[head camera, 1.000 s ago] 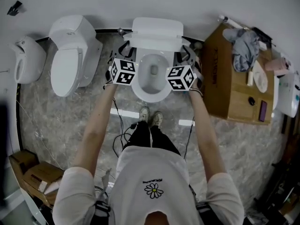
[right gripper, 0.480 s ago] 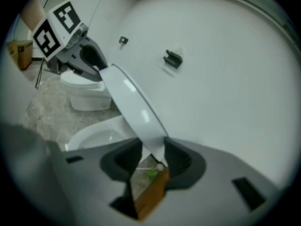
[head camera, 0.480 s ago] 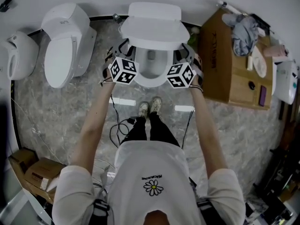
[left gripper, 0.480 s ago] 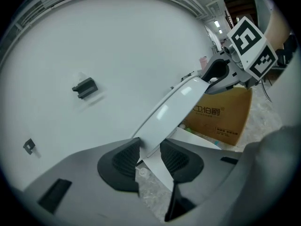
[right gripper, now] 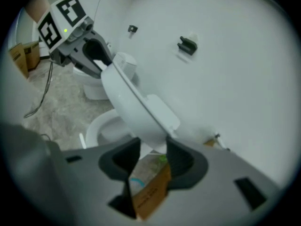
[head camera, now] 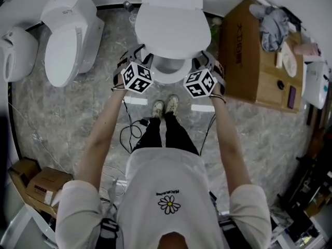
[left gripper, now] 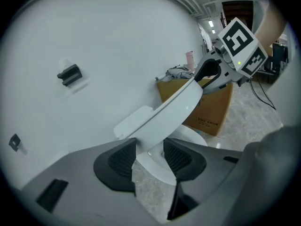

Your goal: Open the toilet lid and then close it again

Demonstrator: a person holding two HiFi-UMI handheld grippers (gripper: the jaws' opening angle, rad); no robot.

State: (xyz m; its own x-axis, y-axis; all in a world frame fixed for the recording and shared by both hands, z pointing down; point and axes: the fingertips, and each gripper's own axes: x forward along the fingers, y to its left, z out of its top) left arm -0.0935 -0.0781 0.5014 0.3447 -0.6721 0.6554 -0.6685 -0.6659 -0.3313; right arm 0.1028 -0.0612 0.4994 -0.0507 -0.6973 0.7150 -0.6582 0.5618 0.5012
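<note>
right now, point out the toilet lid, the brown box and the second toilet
toilet lid (head camera: 173,32): head view, middle of its top face
brown box (head camera: 239,61): head view, its bare side wall
second toilet (head camera: 59,61): head view, its closed lid

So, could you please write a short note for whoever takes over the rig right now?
Left gripper: jaws have just been opening, astride the left edge of the lid, apparently not clamped.
Right gripper: same on the right edge.
Lid tilted, partway down over the bowl.
Done: closing is begun.
Left: lower the lid flat onto the bowl, then withdraw both grippers.
</note>
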